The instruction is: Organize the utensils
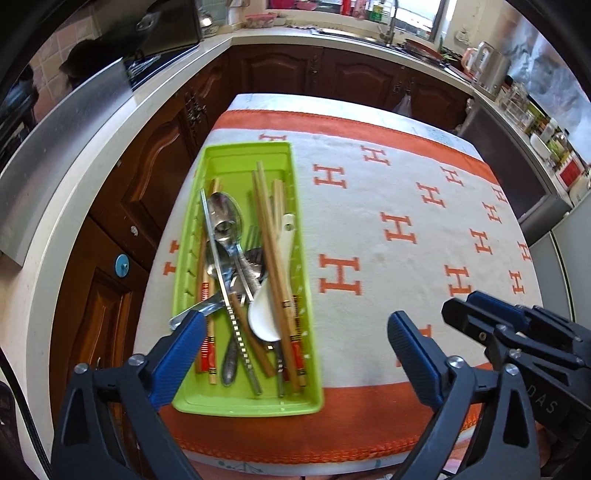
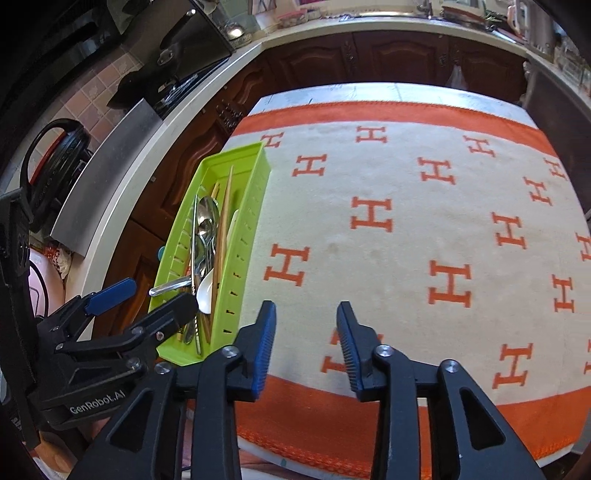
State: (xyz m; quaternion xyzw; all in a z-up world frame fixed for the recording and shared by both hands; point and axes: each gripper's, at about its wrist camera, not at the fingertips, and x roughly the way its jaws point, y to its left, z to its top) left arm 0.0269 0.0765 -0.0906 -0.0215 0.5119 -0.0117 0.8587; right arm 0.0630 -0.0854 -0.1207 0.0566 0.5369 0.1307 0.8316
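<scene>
— Fingers of your left gripper (image 1: 295, 339) stand wide above the near end of the green tray (image 1: 236, 155), holding nothing?
— Yes. Your right gripper (image 2: 306, 347), narrower and empty, hangs beside that tray; the utensils (image 1: 240, 266) lie inside it.

kitchen | dark wood cabinets (image 1: 280, 74) | pale countertop (image 1: 110, 122) | daylit window (image 1: 417, 14) | tiled wall (image 2: 92, 99)

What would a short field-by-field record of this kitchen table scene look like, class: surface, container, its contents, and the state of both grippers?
surface: white cloth with orange H pattern
container: green tray, near the cloth's left edge
contents: metal spoons, wooden chopsticks, white spoon, heaped and crossing
left gripper: open, empty, over the tray's near end
right gripper: open, empty, over bare cloth
</scene>
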